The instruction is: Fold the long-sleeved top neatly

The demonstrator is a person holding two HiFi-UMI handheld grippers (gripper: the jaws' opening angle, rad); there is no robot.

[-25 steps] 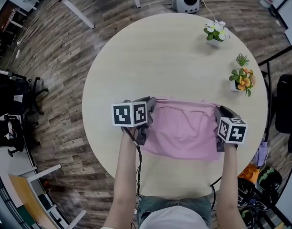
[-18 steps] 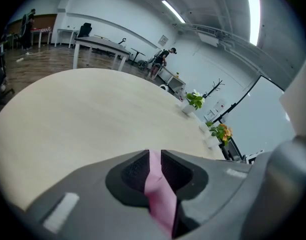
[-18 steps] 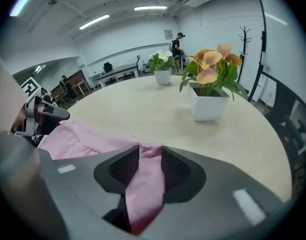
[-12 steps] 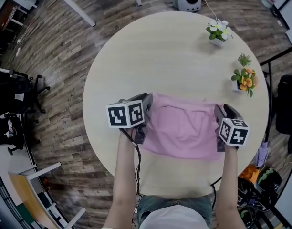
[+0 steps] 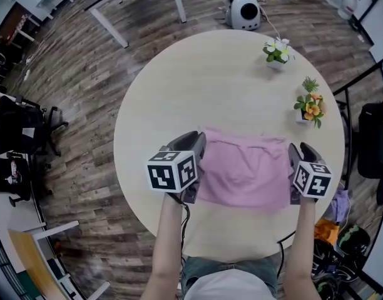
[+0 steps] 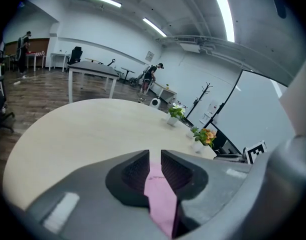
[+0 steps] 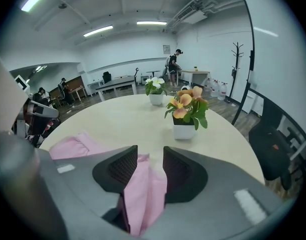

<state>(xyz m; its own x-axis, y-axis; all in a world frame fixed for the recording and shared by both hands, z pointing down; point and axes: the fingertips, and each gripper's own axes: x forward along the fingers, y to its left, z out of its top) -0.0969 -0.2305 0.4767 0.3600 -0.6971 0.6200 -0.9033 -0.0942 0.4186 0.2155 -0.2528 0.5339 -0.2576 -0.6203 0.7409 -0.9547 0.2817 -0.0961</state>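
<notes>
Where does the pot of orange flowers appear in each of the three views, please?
Head view: pot of orange flowers at the right, above the middle.
Left gripper view: right of centre, mid-height.
Right gripper view: near the centre, large.
Shared landmark: the pot of white flowers, farther off in every view.

Head steeply overhead (table [image 5: 223,80] shared)

Table [image 5: 198,80] open beyond left gripper [image 5: 196,139]; white-flower pot [image 5: 276,52], orange-flower pot [image 5: 308,110] beyond right gripper [image 5: 299,149].
</notes>
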